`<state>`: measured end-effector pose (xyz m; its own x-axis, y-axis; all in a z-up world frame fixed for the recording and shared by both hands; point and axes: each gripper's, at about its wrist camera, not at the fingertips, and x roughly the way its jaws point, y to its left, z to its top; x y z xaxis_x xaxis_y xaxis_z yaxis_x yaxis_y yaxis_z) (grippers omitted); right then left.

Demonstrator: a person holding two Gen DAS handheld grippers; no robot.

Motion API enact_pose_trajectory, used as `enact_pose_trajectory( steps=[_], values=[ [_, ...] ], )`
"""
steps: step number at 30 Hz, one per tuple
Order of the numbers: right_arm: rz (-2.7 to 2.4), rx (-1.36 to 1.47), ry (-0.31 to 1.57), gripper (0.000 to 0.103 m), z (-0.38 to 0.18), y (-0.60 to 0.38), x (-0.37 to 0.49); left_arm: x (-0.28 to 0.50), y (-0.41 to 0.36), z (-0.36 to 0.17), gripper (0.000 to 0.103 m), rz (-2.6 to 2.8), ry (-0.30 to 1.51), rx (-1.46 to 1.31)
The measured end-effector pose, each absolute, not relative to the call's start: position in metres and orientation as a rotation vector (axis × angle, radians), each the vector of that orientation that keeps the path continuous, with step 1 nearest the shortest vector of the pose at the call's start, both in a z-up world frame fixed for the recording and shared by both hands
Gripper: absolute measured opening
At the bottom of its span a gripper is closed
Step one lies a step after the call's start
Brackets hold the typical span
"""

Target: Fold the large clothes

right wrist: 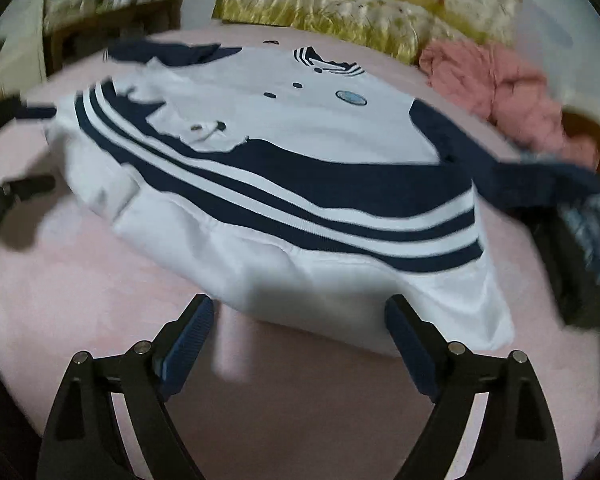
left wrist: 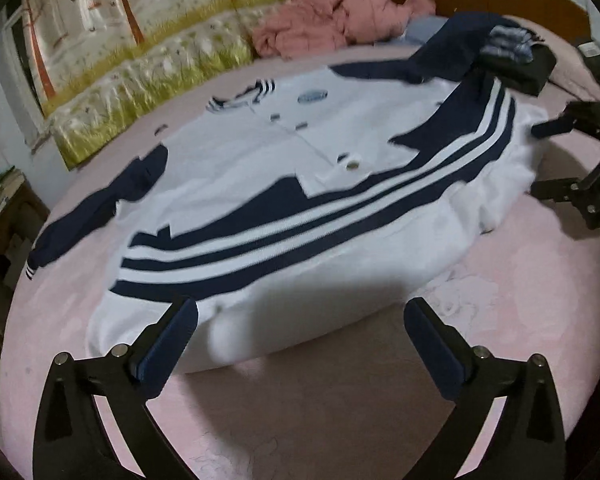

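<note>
On the pink bedsheet (left wrist: 340,400) lies a white navy-striped jacket (left wrist: 300,184); left gripper (left wrist: 300,336) and right gripper (right wrist: 300,332) both gape, holding nothing.

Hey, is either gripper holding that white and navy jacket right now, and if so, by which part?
Nothing is held. The left gripper and right gripper are both open just short of the jacket hem.

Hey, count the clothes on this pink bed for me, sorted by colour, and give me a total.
White and navy striped jacket: 1
Crumpled pink garment: 1
Dark folded pile with a blue-patterned piece on top: 1 pile; pieces inside cannot be counted
Total: 3
</note>
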<state>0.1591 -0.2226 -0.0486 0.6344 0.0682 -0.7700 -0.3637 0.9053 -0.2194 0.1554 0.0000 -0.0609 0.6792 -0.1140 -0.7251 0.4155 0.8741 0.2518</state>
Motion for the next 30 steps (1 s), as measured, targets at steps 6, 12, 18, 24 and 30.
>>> enact_pose_trajectory(
  steps=[6,12,18,24,30],
  values=[
    [0.161,-0.444,0.891,0.099,-0.057,-0.218,0.176,0.175,0.015,-0.079,0.103,-0.226,0.843,0.384],
    [0.006,-0.399,0.801,0.103,-0.061,-0.226,0.184,0.18,0.035,-0.085,0.103,-0.153,0.815,0.321],
    [0.002,-0.39,0.762,0.103,-0.064,-0.227,0.183,0.177,0.03,-0.088,0.103,-0.125,0.792,0.36],
    [0.004,-0.374,0.754,0.103,-0.065,-0.23,0.183,0.179,0.03,-0.091,0.103,-0.127,0.799,0.345],
    [0.023,-0.382,0.747,0.071,-0.067,-0.226,0.182,0.173,0.025,-0.089,0.061,-0.118,0.766,0.377]
  ],
)
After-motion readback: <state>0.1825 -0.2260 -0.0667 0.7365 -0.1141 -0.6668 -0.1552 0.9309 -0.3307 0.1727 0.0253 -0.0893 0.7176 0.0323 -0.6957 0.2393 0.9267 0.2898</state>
